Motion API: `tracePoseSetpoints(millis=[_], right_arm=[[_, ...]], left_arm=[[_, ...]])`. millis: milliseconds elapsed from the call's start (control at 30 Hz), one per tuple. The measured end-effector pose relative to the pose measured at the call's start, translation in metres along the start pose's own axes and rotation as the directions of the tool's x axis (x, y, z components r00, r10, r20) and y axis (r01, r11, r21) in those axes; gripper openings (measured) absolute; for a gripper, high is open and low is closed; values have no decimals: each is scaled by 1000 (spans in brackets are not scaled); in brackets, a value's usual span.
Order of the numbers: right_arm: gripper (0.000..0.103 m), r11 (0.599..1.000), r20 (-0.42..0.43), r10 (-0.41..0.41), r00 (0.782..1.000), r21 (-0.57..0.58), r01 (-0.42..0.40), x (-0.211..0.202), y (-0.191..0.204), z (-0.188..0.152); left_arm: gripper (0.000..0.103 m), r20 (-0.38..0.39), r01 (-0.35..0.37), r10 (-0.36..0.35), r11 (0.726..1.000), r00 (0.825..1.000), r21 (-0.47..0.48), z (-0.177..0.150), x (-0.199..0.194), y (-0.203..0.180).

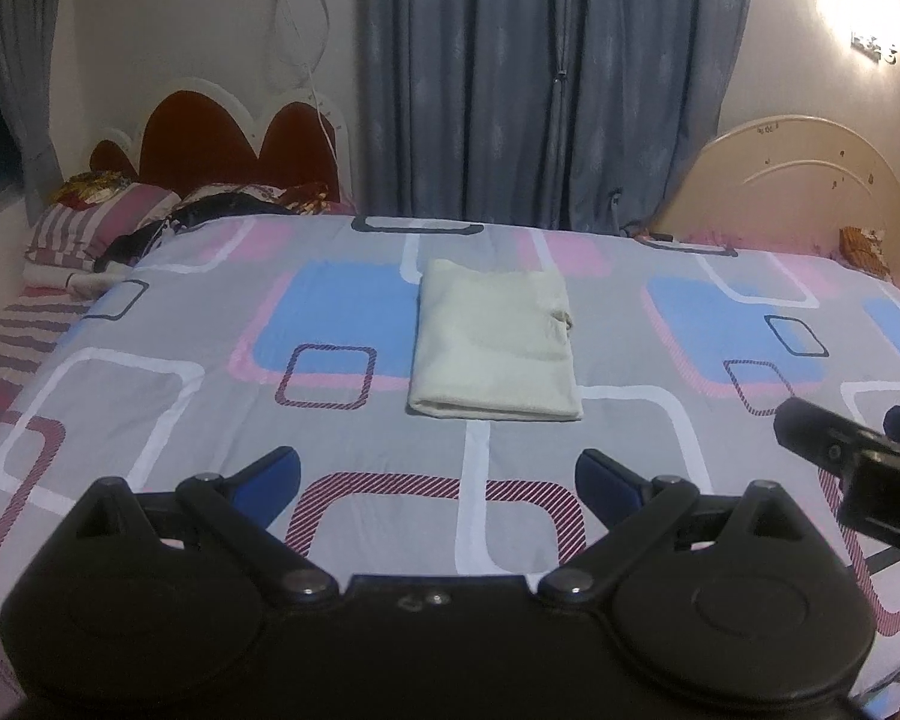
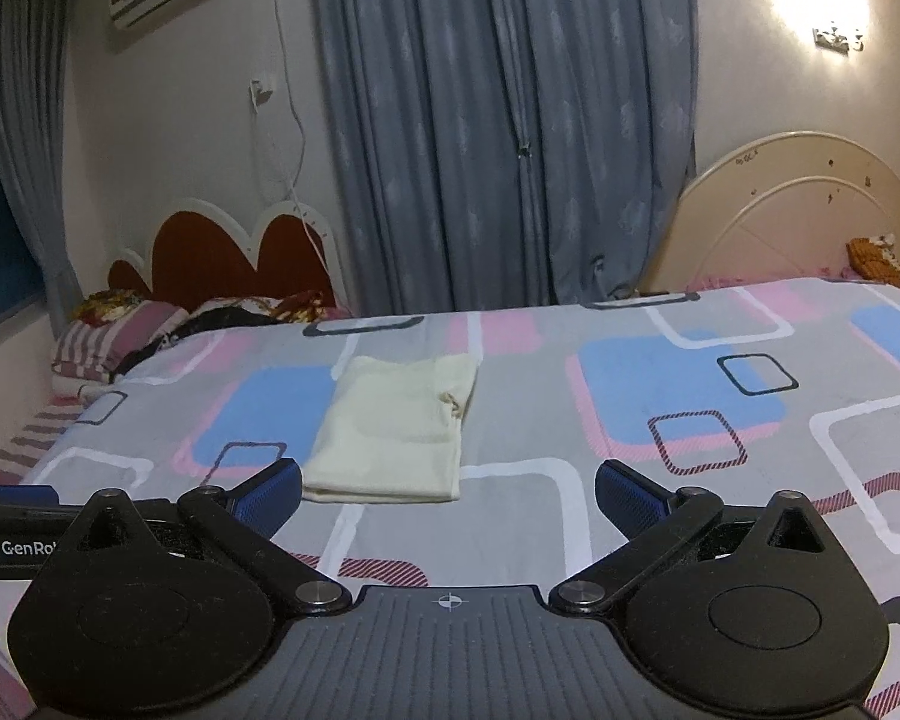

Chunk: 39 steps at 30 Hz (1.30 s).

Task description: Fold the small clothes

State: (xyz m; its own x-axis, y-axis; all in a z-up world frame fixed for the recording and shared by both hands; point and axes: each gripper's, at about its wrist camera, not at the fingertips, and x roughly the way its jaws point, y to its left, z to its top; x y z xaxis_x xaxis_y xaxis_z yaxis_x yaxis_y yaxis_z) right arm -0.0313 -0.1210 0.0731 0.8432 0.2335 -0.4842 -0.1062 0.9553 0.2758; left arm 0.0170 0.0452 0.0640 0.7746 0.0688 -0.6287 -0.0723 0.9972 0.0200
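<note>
A cream-coloured garment (image 1: 493, 345) lies folded into a neat rectangle on the patterned bedsheet (image 1: 210, 408), past both grippers. The right wrist view has the same garment (image 2: 399, 429) left of centre. My left gripper (image 1: 438, 477) is raised above the sheet, short of the garment's near edge, jaws wide apart with nothing between them. My right gripper (image 2: 448, 489) is also open and empty, just right of the garment's near edge. The right gripper's black body (image 1: 858, 462) shows at the right edge of the left wrist view.
Striped pillows and bunched clothes (image 1: 108, 222) lie at the far left by a red headboard (image 1: 234, 144). A cream headboard (image 1: 798, 180) stands at the far right. Grey-blue curtains (image 1: 540, 78) hang behind the bed. A wall lamp (image 1: 864, 6) glares at top right.
</note>
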Motion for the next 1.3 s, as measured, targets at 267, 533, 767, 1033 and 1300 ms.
tracePoseSetpoints(millis=[267,533,767,1033,1300], right_arm=[[103,1000,8,-6,1000,-4,6,-3,-3,1],[103,1000,1,3,1000,3,-3,1,-4,-1],[103,1000,2,2,1000,1,-2,1,-5,-1],[103,1000,2,1,1000,6,-1,1,-1,-1],[103,1000,-2,5,1000,12,-5,4,-3,-4]], left_arm=[[98,5,-3,3,1000,1000,7,-1,0,-5],[98,1,-10,10,1000,1000,0,-1,1,-5],[98,3,-21,21,1000,1000,-2,-1,2,-5],[98,-2,-20,20,1000,1000,-8,-2,3,-4],[98,-7,-18,18,1000,1000,-10,-2,3,-3]])
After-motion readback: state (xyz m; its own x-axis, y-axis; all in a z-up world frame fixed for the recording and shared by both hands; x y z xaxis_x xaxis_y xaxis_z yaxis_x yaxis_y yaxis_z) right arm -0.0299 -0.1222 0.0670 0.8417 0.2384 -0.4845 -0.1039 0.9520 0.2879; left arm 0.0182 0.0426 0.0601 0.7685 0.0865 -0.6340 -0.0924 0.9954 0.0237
